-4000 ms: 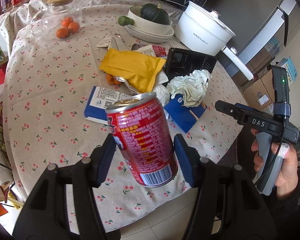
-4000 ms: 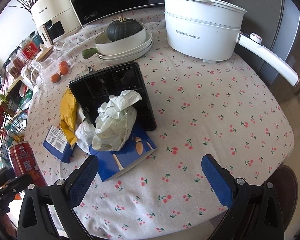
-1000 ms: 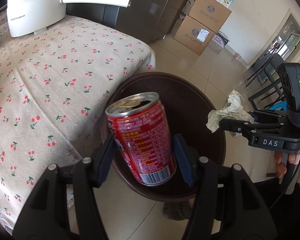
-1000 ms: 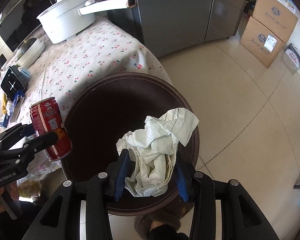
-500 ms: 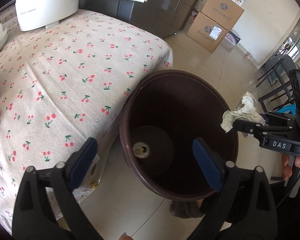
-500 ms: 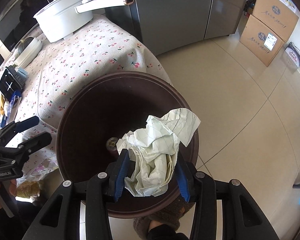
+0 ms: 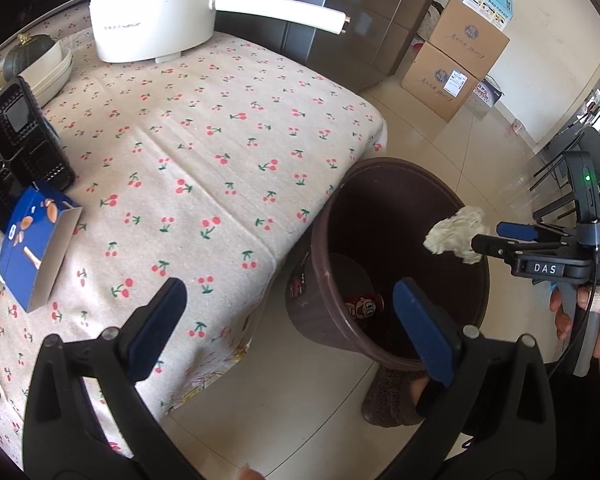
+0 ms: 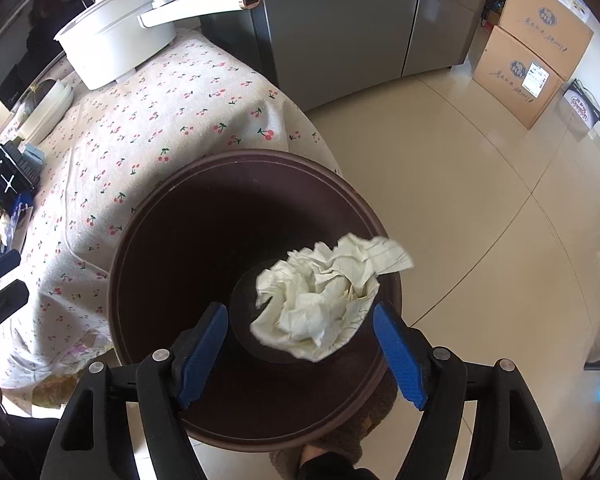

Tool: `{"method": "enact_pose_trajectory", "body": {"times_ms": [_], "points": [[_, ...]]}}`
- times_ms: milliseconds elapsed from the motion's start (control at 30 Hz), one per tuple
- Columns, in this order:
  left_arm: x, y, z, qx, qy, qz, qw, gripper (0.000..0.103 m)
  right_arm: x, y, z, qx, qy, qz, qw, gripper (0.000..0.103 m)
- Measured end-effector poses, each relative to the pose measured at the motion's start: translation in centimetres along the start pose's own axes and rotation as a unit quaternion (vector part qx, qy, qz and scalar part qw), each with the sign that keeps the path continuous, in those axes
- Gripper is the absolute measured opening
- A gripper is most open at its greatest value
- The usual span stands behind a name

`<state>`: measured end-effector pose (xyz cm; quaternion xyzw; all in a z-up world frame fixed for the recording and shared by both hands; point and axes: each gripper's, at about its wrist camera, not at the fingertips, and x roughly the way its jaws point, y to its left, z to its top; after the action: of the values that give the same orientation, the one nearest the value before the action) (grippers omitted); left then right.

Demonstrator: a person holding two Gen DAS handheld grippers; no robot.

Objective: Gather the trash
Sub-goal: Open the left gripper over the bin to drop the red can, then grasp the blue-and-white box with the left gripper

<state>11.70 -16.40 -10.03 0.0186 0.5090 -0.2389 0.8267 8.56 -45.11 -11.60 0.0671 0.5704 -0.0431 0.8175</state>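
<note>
A dark brown trash bin (image 7: 328,216) stands on the floor beside the table; it also shows in the right wrist view (image 8: 151,216). A red can (image 7: 364,305) lies at its bottom. My left gripper (image 7: 295,320) is open and empty, over the gap between table edge and bin. My right gripper (image 8: 300,340) is open above the bin mouth. A crumpled white paper (image 8: 324,300) is loose between its jaws, over the bin. That paper (image 7: 456,234) shows at the right gripper's tip (image 7: 496,238) in the left wrist view.
The table with a cherry-print cloth (image 7: 187,128) carries a white pot (image 7: 151,12), a black tray (image 7: 15,152), a blue carton (image 7: 35,240) and a bowl with a squash (image 7: 31,56). Cardboard boxes (image 8: 528,48) stand on the tiled floor by a grey fridge (image 8: 340,20).
The can dropped from my left gripper into the bin and the left jaws opened. My right jaws have just opened, releasing the crumpled paper over the bin. The left gripper pulled back toward the table.
</note>
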Motion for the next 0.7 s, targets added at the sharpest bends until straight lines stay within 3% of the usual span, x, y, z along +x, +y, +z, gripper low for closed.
{"method": "enact_pose_trajectory", "body": {"times_ms": [333,500,700], "points": [[-4.1,4.6,-0.8,-0.031,-0.012,0.032,0.9989,0.103,-1.4,5.1,1.9,-0.032,-0.018,0.018,0.999,0.080],[-6.7,8.7,-1.0,-0.058,-0.014,0.073,0.9955,0.103,-2.5,9.3,3.5,-0.061,-0.040,0.033,0.997,0.082],[-9.6,15.9,-1.9,-0.104,-0.032,0.128,0.9859,0.103,-2.6,14.2,4.5,-0.077,-0.043,0.061,0.994,0.084]]}}
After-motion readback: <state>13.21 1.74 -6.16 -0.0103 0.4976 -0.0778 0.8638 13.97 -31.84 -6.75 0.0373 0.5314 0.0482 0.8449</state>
